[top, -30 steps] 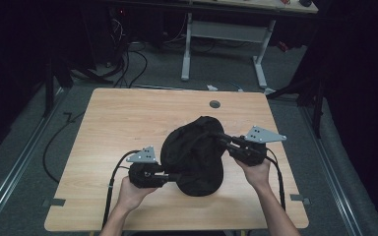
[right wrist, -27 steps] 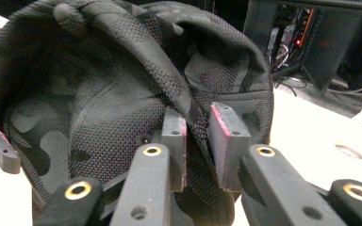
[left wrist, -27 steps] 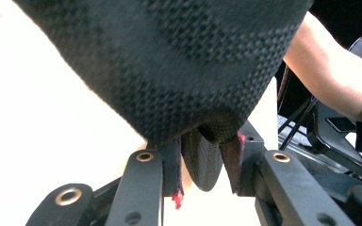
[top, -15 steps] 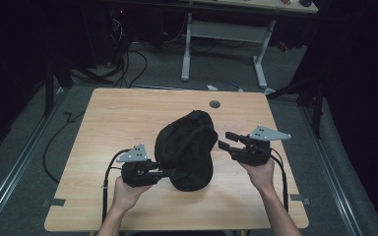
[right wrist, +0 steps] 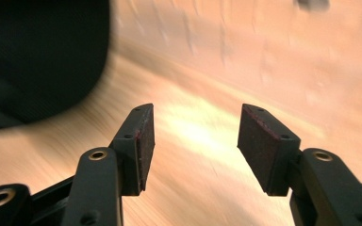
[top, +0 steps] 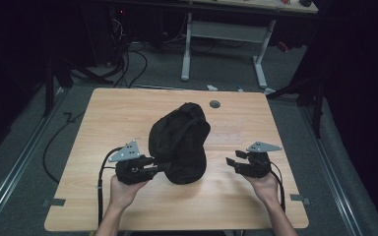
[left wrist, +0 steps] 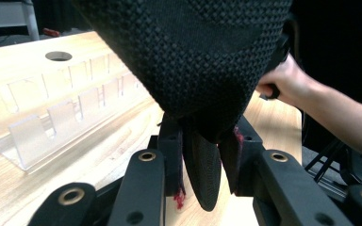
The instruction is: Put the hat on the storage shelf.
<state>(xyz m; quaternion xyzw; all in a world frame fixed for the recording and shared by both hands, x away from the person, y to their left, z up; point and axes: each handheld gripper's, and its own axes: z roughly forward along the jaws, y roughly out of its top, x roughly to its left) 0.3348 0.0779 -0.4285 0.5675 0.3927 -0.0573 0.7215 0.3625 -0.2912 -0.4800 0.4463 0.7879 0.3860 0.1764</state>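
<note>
Two grippers sit in your hands at the near edge of the table [top: 103,113]. Your left gripper [top: 150,167] is pinched on the lower edge of the black cap [top: 179,140], its jaws pressed onto the knit fabric [left wrist: 193,61] and a dark flap of it in the left gripper view. Your right gripper [top: 234,163] has its jaws spread with nothing between them, well apart from the cap, which lies mid-table. Beyond the cap, a small round hole [top: 214,103] marks the tabletop; your right hand [left wrist: 283,84] shows past the fabric.
</note>
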